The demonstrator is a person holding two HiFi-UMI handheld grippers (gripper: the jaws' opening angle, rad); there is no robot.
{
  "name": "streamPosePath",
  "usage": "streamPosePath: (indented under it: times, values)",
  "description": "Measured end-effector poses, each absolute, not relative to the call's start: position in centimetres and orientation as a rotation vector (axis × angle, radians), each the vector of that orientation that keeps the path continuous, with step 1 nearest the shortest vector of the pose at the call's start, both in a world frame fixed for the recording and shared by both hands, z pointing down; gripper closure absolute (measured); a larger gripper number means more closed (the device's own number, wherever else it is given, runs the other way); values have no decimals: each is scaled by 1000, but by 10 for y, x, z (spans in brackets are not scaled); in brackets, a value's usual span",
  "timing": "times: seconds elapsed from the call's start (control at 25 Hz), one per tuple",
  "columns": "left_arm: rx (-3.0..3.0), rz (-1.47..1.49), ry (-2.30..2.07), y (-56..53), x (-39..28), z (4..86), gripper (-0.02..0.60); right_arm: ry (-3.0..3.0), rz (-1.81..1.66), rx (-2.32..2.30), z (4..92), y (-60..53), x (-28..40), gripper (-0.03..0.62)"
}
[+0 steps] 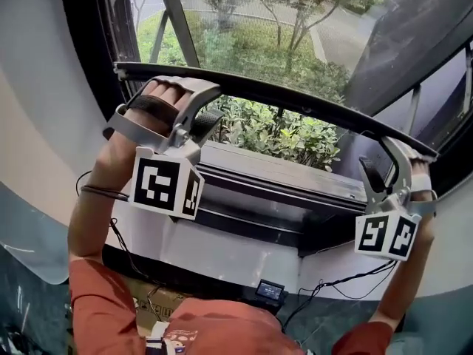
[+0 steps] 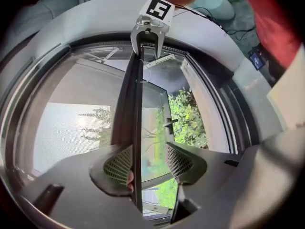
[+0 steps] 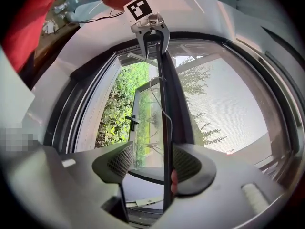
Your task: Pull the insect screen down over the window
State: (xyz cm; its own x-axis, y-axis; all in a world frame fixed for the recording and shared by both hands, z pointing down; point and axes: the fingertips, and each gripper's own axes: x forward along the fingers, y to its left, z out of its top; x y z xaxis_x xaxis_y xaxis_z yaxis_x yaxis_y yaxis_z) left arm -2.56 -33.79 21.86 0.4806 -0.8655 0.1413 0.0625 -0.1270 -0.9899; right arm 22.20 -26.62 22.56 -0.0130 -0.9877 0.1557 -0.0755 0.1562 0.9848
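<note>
Left gripper, jaws apart, straddling the insect screen's bar, right gripper likewise spread wide around it, neither clamped on it.

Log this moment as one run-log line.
left gripper: jaws open, screen bar between | right gripper: jaws open, screen bar between | insect screen: partway down

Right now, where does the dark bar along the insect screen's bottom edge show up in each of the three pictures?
Head view: the dark bar arcs across the upper middle, left to right.
Left gripper view: it runs up the centre, between the open left claw pads.
Right gripper view: it runs up the centre, between the open right claw pads.
Shared landmark: the green bushes outside.
</note>
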Motion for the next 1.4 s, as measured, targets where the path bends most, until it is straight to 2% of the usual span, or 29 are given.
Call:
streamPosePath:
  times: [0.72, 1.4]
  values:
    - [-1594, -981, 681, -330, -27, 275, 377, -1423, -991, 1102, 282, -258, 219, 327]
    - [-1754, -1099, 576, -325, -28, 382, 382, -1564, -812, 1011, 388, -251, 215, 327]
